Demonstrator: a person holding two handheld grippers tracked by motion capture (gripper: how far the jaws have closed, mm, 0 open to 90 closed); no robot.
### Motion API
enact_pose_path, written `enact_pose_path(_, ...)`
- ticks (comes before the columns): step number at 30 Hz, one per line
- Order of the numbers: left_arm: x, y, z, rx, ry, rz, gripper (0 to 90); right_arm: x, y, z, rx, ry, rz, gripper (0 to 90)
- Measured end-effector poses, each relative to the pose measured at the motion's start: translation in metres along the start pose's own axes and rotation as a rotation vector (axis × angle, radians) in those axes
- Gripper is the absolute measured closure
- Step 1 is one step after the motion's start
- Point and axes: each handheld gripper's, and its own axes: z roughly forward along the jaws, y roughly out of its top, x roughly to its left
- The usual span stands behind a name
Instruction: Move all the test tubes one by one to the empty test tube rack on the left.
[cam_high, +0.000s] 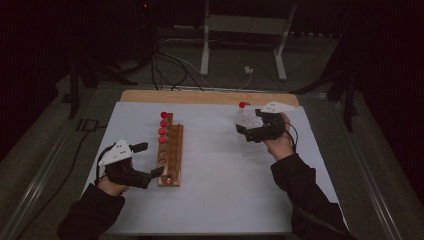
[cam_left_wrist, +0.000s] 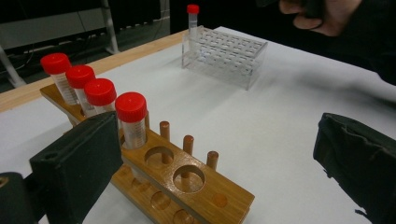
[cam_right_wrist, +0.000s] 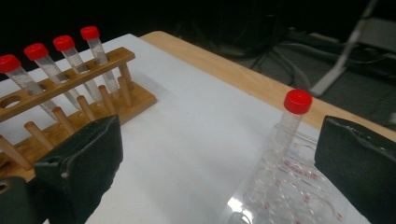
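A wooden rack (cam_high: 170, 150) (cam_left_wrist: 205, 191) (cam_right_wrist: 70, 88) stands left of centre with several red-capped tubes (cam_high: 162, 127) (cam_left_wrist: 132, 116) (cam_right_wrist: 65, 51) in its far holes; its near holes are bare. My left gripper (cam_high: 150, 159) (cam_left_wrist: 217, 135) is open at the rack's near end, holding nothing. A clear plastic rack (cam_high: 248, 142) (cam_left_wrist: 224, 51) (cam_right_wrist: 289, 196) sits at the right and holds one red-capped tube (cam_high: 242, 105) (cam_left_wrist: 192, 18) (cam_right_wrist: 290, 123) at its far corner. My right gripper (cam_high: 250, 122) (cam_right_wrist: 219, 140) hovers open over the clear rack, jaws wide on either side of that tube and not touching it.
A white sheet (cam_high: 220, 190) covers the table, with a bare wooden strip (cam_high: 200, 96) along the back edge. Beyond it, cables (cam_high: 170, 65) and a metal stand's legs (cam_high: 205, 55) lie on the dark floor. The sheet between the two racks is bare.
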Motion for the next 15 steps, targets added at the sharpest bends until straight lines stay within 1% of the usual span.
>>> enact_pose_path(2,0.0,0.0,0.0,0.002,0.002,0.003,1.9,-0.007,0.0,0.006,0.002,0.029,0.008,1.4)
enact_pose_path(3,0.001,0.0,-0.001,0.002,0.0,-0.003,1.9,-0.01,-0.001,0.009,-0.007,0.031,0.005,1.5)
enact_pose_path(5,0.002,0.0,-0.001,0.007,0.005,-0.004,1.9,-0.016,-0.003,0.016,-0.002,0.046,-0.01,1.5)
enact_pose_path(6,0.002,0.0,-0.001,0.005,0.007,-0.006,1.9,-0.019,-0.004,0.019,0.001,0.042,-0.007,2.8)
enact_pose_path(7,0.003,0.0,-0.002,0.004,0.009,-0.007,1.9,-0.023,-0.005,0.023,0.004,0.041,-0.001,6.6)
enact_pose_path(9,0.003,0.0,-0.002,0.001,0.008,-0.006,1.9,-0.029,-0.008,0.03,0.017,0.014,0.003,7.7)
enact_pose_path(10,0.003,0.0,-0.003,0.002,0.008,-0.005,1.9,-0.032,-0.01,0.034,0.029,0.011,0.009,8.1)
enact_pose_path(11,0.003,0.0,-0.003,0.001,0.004,-0.005,1.9,-0.035,-0.011,0.038,0.043,0.0,0.012,10.9)
enact_pose_path(12,0.002,0.0,-0.002,0.003,0.006,-0.004,1.9,-0.038,-0.012,0.04,0.052,-0.02,0.014,13.2)
enact_pose_path(15,0.003,-0.001,-0.001,0.012,0.002,-0.003,1.9,-0.045,-0.014,0.047,0.071,-0.048,0.02,16.9)
